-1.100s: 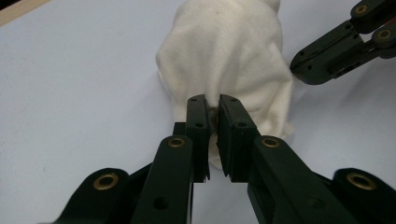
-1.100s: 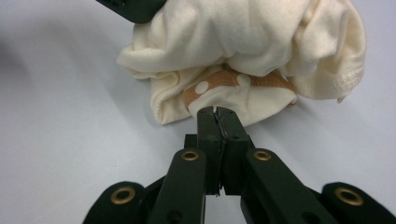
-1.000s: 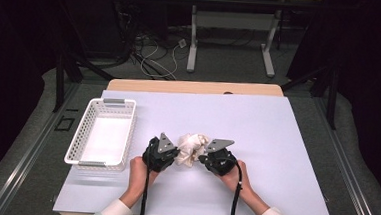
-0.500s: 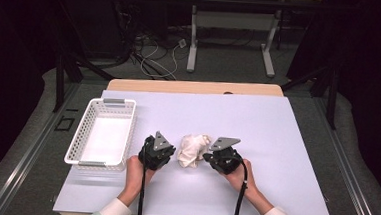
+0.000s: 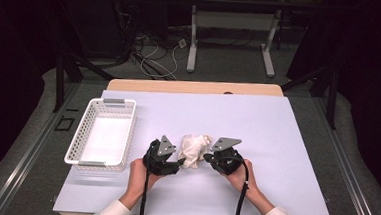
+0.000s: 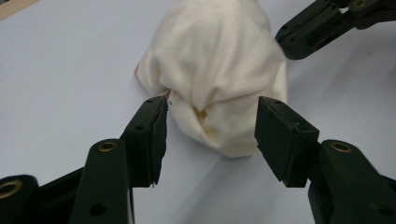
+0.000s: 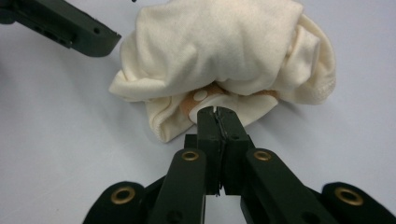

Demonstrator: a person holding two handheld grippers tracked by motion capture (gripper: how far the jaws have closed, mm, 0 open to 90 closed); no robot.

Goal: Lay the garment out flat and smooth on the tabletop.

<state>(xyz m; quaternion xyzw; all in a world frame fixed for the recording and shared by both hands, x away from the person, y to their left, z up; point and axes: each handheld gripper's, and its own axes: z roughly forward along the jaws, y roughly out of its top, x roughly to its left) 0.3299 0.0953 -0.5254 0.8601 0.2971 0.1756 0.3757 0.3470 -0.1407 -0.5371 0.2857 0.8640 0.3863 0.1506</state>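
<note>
1. A crumpled cream cloth point(image 5: 194, 150) lies bunched on the lavender tabletop point(image 5: 276, 143), toward its near edge, between the two claws.
2. The left claw point(image 6: 210, 133) stands wide, its jaws spread on either side of the near end of the cloth; the left jaw tip is touching or almost touching a fold, the right jaw just clear of the fabric.
3. The right claw point(image 7: 217, 112) is pressed fully together, its tip at the underside of the bundle where a patch of orange with a pale dot shows. Whether it pinches any fabric I cannot tell.
4. Compared with a second ago, the cloth sits in nearly the same spot, a little more gathered. Both claws have stayed close on either side of it, and the hands have shifted only slightly.
5. A white mesh basket point(image 5: 84, 131) stands at the left of the tabletop, well apart from the cloth.
</note>
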